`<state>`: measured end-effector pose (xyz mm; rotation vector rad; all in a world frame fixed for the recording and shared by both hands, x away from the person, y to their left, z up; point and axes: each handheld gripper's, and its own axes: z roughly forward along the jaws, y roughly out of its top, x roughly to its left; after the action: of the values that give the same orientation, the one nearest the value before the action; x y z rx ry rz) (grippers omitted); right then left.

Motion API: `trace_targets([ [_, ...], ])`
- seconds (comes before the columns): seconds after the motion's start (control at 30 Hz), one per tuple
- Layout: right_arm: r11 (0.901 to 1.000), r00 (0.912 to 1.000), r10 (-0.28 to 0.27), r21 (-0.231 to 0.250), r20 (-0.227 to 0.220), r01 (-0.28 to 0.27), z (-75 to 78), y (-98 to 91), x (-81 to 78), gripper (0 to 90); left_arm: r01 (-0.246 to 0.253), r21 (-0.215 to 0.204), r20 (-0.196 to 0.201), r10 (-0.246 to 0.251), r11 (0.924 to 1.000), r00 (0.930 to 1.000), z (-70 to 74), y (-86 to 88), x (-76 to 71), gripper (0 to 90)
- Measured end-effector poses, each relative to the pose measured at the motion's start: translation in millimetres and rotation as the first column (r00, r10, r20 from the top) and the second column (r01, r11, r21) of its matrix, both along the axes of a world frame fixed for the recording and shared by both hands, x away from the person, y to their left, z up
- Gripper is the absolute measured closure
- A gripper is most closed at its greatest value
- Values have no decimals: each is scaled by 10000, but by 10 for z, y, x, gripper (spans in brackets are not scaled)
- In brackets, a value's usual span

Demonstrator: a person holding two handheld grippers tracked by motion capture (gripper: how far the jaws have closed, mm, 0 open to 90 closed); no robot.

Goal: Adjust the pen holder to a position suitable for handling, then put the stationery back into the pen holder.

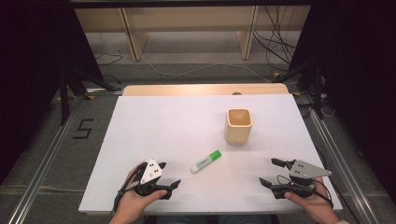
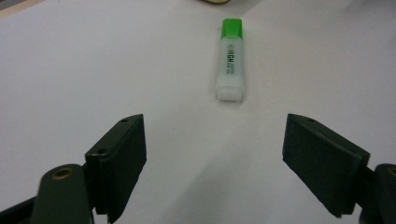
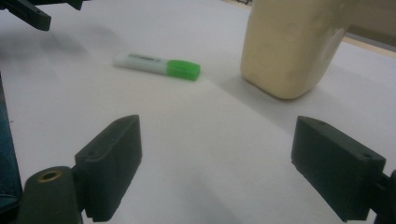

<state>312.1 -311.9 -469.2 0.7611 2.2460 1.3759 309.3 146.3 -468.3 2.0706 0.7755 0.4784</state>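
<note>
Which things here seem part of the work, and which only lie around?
Likely in use: highlighter, wooden cup, left gripper and right gripper, both open.
Just around: cables, shelf frame, floor mark "5".

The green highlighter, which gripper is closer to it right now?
Left. The left gripper sits just beside the highlighter, its open jaws pointing at it; the right gripper sits farther off on the other side.

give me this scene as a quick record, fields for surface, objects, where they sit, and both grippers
surface: white table
highlighter: green-capped highlighter lying flat near the table's middle, cap toward the cup
cup: pale wooden cup upright, beyond the highlighter, apart from it
left gripper: left gripper open, empty, at the near left edge
right gripper: right gripper open, empty, at the near right edge
contact: neither gripper touches anything
</note>
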Motion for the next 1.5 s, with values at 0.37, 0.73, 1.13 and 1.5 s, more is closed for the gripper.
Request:
trace_targets([
  [0.37,10000,10000,-57,65,-23,57,2,5,13,169,-139,-163,164,141,9998,9998,14,18,9,218],
  [0.73,9998,9999,-125,145,-109,126,0,25,54,169,-68,-449,281,81,9990,9996,56,-128,96,222],
  [1.13,9997,9999,-138,181,-67,140,5,12,52,169,55,-356,298,-45,9994,9995,68,-186,120,221],
  [1.5,9997,9999,-158,170,-43,159,10,13,52,169,96,-378,261,-86,9992,9996,84,-243,139,267],
])
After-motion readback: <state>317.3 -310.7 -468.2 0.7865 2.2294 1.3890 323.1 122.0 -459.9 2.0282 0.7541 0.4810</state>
